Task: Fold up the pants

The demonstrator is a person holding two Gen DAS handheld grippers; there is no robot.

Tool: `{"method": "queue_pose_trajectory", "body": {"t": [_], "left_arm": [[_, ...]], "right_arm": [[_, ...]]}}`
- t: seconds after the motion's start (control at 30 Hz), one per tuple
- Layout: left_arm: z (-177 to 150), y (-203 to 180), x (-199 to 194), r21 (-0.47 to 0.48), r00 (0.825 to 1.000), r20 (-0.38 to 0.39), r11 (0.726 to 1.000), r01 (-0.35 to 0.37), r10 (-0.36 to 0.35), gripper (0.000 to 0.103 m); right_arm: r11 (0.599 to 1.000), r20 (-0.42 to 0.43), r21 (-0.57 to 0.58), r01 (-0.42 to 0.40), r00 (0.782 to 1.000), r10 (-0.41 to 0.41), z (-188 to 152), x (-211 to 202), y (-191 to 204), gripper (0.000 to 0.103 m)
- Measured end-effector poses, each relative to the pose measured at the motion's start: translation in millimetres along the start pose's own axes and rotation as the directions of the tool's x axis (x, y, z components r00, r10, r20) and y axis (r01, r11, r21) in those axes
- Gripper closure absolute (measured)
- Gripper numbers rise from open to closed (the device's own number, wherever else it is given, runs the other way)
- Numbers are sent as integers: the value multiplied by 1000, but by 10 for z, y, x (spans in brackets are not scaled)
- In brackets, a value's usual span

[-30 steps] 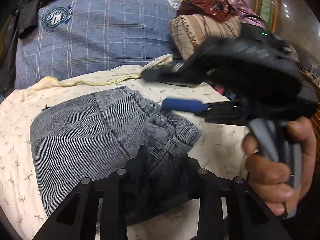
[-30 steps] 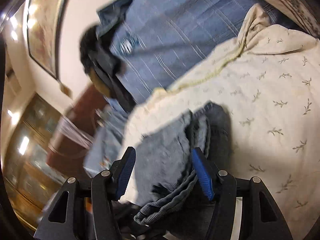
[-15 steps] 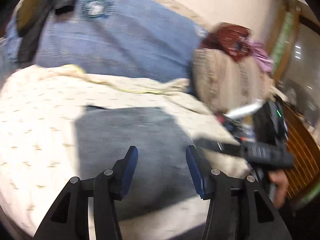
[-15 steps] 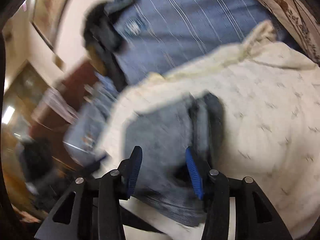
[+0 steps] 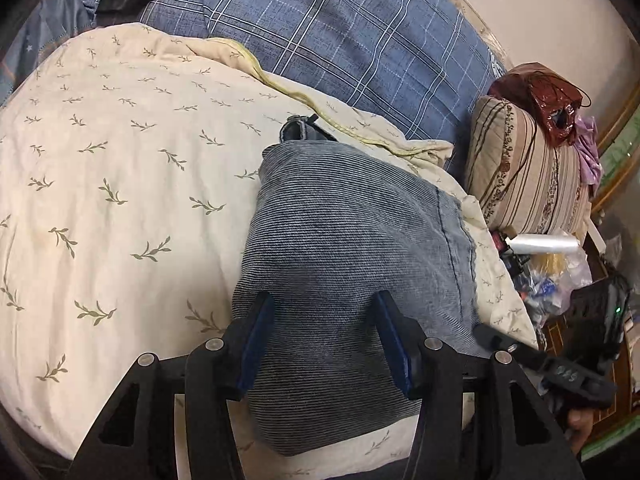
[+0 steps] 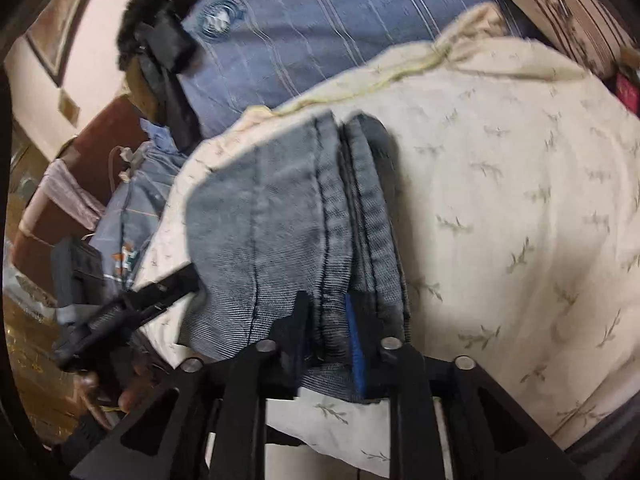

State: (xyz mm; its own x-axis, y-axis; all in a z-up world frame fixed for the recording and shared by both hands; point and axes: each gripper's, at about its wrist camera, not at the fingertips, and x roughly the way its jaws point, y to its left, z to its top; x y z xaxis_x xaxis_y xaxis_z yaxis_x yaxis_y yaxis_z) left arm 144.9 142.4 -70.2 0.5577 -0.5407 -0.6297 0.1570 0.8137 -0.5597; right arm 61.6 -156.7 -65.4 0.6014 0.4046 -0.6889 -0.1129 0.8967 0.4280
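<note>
A: Where are the pants?

B: The folded blue-grey ribbed denim pants (image 5: 352,264) lie in the centre and lower middle of the left wrist view, on the cream bedspread printed with small olive leaf sprigs (image 5: 120,200). In the right wrist view the same pants (image 6: 280,216) sit centre-left, their stacked seamed edges running top to bottom.

A: And the left gripper?

B: The black left gripper with blue pads (image 5: 324,340) is at the bottom centre of its view, jaws spread wide, over the near end of the pants. Nothing is pinched between its pads.

A: The right one?

B: The black right gripper (image 6: 326,332) is at the bottom centre of its view, jaws drawn close on the layered edge of the pants; denim fills the narrow gap between them. In the left wrist view it shows at the lower right (image 5: 560,364).

A: What else is around?

B: A blue plaid pillow (image 5: 340,40) fills the top of the left view, and a beige striped bolster with a floral band (image 5: 528,168) sits at the right, a dark red plastic bag (image 5: 540,96) on top of it.
</note>
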Motion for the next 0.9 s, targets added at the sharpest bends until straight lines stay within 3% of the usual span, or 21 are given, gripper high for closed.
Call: {"method": "queue_pose_trajectory", "body": {"t": [0.03, 0.1, 0.2, 0.3, 0.4, 0.47, 0.53, 0.57, 0.6, 0.63, 0.67, 0.73, 0.8, 0.83, 0.9], "left_arm": [[29, 4, 22, -7, 1000, -3, 1000, 6, -6, 51], [86, 71, -41, -61, 999, -9, 997, 52, -52, 50], [216, 233, -135, -179, 986, -1, 970, 163, -165, 38], [456, 340, -76, -244, 990, -19, 961, 129, -138, 25], [704, 387, 225, -266, 986, -136, 962, 59, -99, 25], [805, 451, 466, -268, 971, -206, 962, 60, -118, 26], [814, 593, 585, -276, 970, -185, 956, 102, -157, 31], [772, 689, 624, -300, 965, -158, 941, 157, -211, 34], [741, 753, 630, -319, 961, -128, 927, 195, -246, 43], [723, 786, 635, -343, 961, -115, 918, 199, -251, 48], [733, 786, 634, -349, 962, -107, 916, 199, -250, 51], [796, 697, 565, -300, 970, -83, 934, 195, -229, 70], [841, 594, 450, -273, 966, -66, 936, 222, -249, 79], [890, 512, 378, -248, 968, -52, 943, 224, -244, 80], [1091, 364, 244, -202, 968, -18, 949, 241, -250, 81]], "right_arm": [[1000, 17, 11, -17, 1000, 17, 18, -46, -6, 56], [997, 55, 47, -62, 997, 60, 48, -144, -26, 33], [993, 71, 75, -94, 993, 89, 226, -209, -37, 26], [993, -8, 97, -67, 998, 68, 546, -16, -83, 15], [989, -86, 129, -73, 993, 84, 786, 325, -261, 16], [984, -113, 161, -74, 989, 93, 810, 496, -375, 15], [978, -115, 167, -123, 983, 144, 717, 630, -484, 20], [967, -109, 198, -159, 977, 183, 660, 665, -555, 21], [954, -94, 229, -194, 971, 220, 626, 664, -608, 27], [943, -94, 245, -227, 962, 256, 622, 661, -627, 39], [936, -99, 250, -249, 955, 280, 628, 668, -627, 42], [944, -104, 232, -233, 959, 263, 641, 681, -597, 59], [953, -80, 208, -221, 967, 242, 669, 609, -520, 68], [954, -64, 191, -232, 967, 248, 705, 542, -468, 73], [956, -8, 143, -257, 965, 261, 850, 370, -345, 73]]}}
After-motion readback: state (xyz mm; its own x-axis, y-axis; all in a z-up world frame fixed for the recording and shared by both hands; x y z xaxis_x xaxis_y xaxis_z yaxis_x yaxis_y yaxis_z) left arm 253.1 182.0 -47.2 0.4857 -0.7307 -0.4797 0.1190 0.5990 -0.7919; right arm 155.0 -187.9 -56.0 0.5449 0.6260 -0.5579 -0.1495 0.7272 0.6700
